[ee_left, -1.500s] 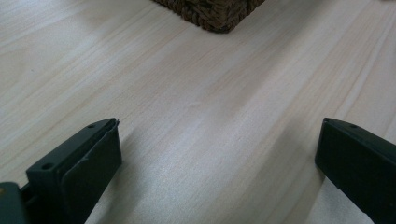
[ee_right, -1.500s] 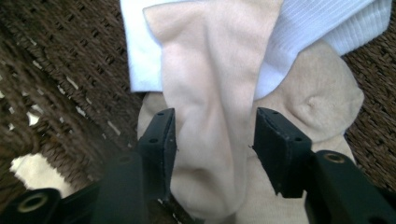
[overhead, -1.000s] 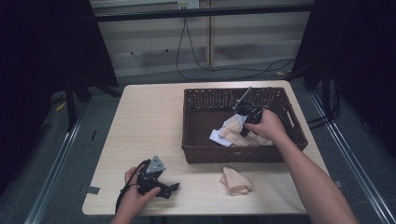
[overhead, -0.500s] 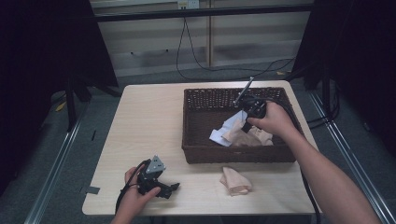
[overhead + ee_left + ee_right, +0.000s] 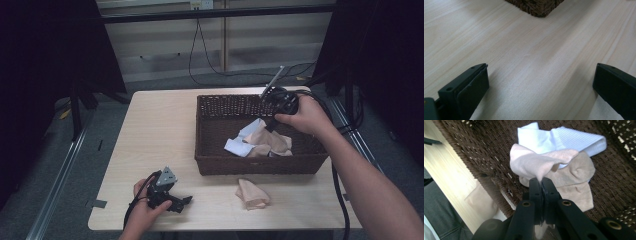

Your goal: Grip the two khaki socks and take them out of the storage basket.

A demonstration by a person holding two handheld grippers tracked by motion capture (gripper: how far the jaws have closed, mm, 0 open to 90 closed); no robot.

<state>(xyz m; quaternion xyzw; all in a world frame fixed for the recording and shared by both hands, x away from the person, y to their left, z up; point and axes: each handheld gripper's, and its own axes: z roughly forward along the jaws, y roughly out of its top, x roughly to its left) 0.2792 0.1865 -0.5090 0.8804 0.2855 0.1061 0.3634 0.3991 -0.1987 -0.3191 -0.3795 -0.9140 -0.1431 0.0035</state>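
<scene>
A dark wicker basket [image 5: 201, 131] stands on the right half of the wooden table [image 5: 150, 135]. My right gripper [image 5: 272, 125] hangs over its inside, shut on a fold of a peach sock [image 5: 534, 163], which it holds up above the basket floor [image 5: 481, 150]. Under that sock lie a white ribbed sock [image 5: 564, 141] and a beige sock [image 5: 574, 177]. Another peach sock [image 5: 252, 194] lies on the table in front of the basket. Near the front left edge my left gripper [image 5: 185, 201] rests on the table, open, with bare wood between its jaws [image 5: 540, 82].
A corner of the basket [image 5: 536, 6] shows ahead of the left gripper. A black cable [image 5: 340, 200] trails from the right gripper along the person's forearm. Dark frames and a grey floor surround the table.
The right gripper has risen over the basket, pulling the peach sock up with it off the pile. The left hand and its gripper have stayed put.
</scene>
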